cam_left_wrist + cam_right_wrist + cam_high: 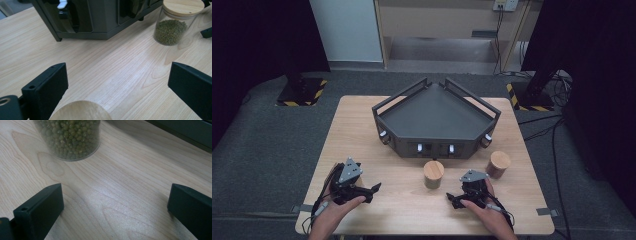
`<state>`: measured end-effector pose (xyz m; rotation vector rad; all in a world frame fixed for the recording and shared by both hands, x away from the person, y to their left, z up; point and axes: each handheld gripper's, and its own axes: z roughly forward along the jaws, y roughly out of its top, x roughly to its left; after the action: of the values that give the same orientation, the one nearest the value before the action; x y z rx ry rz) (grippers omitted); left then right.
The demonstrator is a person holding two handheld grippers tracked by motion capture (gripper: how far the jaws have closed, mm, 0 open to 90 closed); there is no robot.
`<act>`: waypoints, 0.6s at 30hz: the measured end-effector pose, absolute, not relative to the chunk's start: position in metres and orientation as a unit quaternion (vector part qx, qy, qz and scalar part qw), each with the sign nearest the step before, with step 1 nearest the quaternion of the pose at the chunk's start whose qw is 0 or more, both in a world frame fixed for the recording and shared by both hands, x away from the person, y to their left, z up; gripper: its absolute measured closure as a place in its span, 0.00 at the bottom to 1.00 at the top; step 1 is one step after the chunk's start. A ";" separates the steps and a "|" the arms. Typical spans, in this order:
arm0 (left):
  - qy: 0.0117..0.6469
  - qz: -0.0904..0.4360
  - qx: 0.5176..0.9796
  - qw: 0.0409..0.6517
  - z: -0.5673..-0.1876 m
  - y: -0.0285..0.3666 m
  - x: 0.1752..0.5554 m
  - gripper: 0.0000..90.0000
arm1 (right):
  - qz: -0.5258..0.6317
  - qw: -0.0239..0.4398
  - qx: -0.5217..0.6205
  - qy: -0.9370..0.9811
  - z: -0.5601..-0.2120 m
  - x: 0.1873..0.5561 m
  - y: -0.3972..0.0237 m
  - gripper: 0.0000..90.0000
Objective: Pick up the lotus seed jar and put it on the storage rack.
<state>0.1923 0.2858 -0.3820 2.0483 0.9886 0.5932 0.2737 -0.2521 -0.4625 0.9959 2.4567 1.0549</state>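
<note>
A: Look at the jaws first. Both pairs are spread wide and hold nothing. The left gripper sits low in the left part of the high view. The right gripper sits low and right of the middle.

B: Where are the jars?

A: There are two glass jars with wooden lids. The near jar stands just under the front of the dark grey tray, close to the middle of the picture. The far jar stands to the right of it, near the tray's right corner.

B: What is inside?

A: Little green beans. In the right gripper view the near jar is at the top left, and the beans show through the glass. In the left gripper view the same jar is at the top right, well apart from the jaws.

B: So which hand is closer?

A: The right one, I think. The jar stands just up and left of its open jaws, with bare wooden table between them. The left gripper is farther off, over to the left.

B: Does the jar lie down?

A: No, it stands straight up. So the jaws would need to come at its round side, one on each side.

B: What is the round wooden thing at the bottom of the left gripper view?

A: I cannot tell what it is.
</note>
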 end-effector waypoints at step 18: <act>0.408 0.237 0.793 0.385 -0.391 0.304 0.185 0.02 | 0.366 0.145 0.346 0.852 -0.463 0.273 -0.252 0.01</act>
<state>0.1851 0.3038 -0.3911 2.0203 1.0402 0.6048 0.2732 -0.2518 -0.4625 0.9982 2.4542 1.0540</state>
